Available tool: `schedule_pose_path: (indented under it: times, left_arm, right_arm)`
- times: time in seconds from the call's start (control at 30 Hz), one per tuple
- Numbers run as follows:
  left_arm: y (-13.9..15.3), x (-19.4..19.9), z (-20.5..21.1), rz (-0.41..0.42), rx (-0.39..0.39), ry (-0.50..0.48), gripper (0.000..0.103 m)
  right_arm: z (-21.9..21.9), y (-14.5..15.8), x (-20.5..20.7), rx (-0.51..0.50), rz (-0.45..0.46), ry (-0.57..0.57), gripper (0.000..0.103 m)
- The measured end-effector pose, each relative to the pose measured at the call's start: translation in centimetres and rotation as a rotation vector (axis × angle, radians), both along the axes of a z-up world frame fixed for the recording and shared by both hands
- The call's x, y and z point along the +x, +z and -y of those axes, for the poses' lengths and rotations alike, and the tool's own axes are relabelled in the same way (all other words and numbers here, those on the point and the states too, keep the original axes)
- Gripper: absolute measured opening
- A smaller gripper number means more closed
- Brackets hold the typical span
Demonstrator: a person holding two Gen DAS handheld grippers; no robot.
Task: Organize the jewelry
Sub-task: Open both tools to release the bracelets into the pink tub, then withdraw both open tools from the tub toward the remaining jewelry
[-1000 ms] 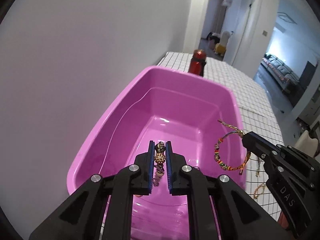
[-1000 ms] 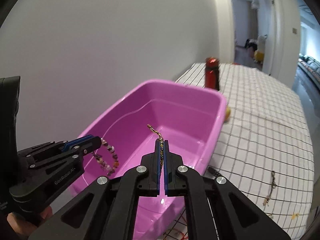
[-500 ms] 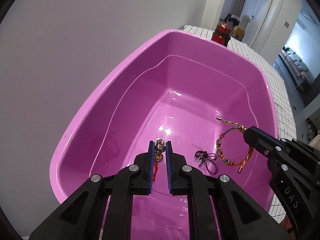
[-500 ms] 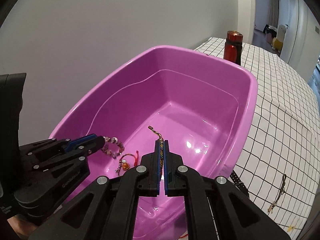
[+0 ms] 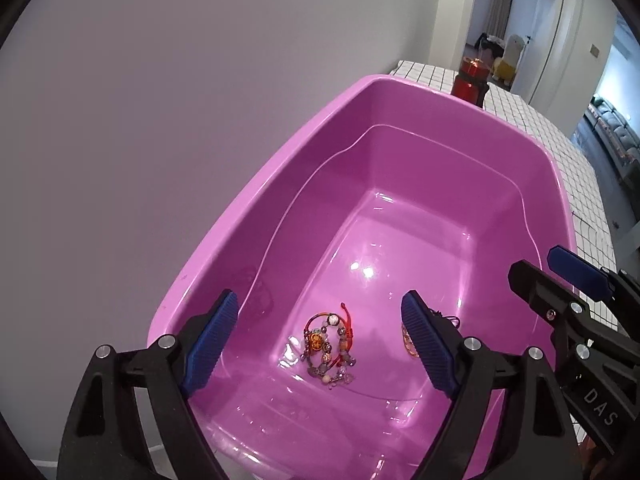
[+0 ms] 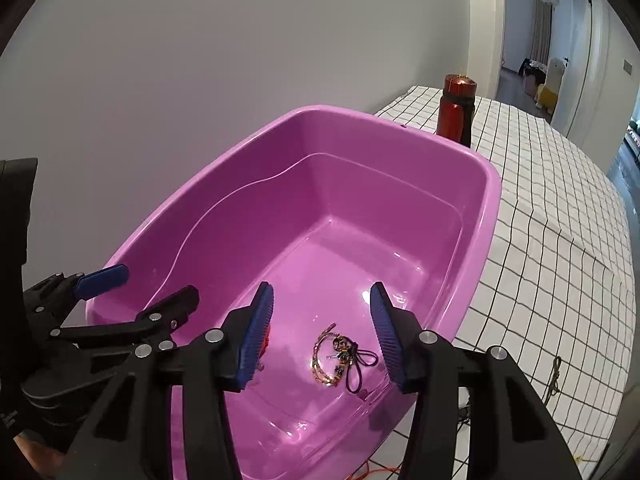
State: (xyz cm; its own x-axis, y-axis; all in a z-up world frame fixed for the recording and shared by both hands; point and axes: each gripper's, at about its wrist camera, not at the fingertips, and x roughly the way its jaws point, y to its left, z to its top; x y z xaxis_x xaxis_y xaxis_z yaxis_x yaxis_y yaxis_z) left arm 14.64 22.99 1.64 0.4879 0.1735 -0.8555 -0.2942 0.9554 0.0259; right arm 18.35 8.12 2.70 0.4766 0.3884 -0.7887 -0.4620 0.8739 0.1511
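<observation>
Lying loose on the floor of the purple tub point(image 5: 280, 184): a beaded bracelet point(image 5: 330, 350) with red cord and a gold charm, beside a thin multicoloured woven bracelet point(image 6: 332, 354) tangled with dark cord. Above them, left gripper point(image 5: 320, 344) and right gripper point(image 6: 322, 330), jaws spread wide, holding nothing.

Plain pale wall point(image 5: 168, 92) along the left, unmarked, evenly lit. Table covered in white cloth with black grid point(image 6: 560, 216), running away toward a doorway. Red bottle with dark cap point(image 6: 456, 110) upright on the cloth at the far end. Open doorway point(image 6: 528, 32) beyond, curtain and a pale stuffed toy point(image 5: 510, 54) visible inside. Grey sofa point(image 5: 612, 136) in a bluish-lit room at far right.
</observation>
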Motion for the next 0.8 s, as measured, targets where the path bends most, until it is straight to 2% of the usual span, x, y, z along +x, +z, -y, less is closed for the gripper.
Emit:
schedule_pose_path:
  times: [0.43,0.57,0.8]
  left_arm:
    - [0.2,-0.8,-0.4,-0.013,0.006,0.012,0.083]
    - [0.4,-1.2,-0.5,-0.009,0.005,0.013,0.084]
    - [0.6,-2.0,-0.7,-0.003,-0.002,0.01,0.085]
  right_arm:
    - [0.1,0.4,-0.7,0.003,0.003,-0.012,0.052]
    - [0.2,0.5,-0.9,0.017,-0.006,-0.025,0.056]
    - [0.2,0.9,-1.3,0.03,-0.004,-0.044,0.056]
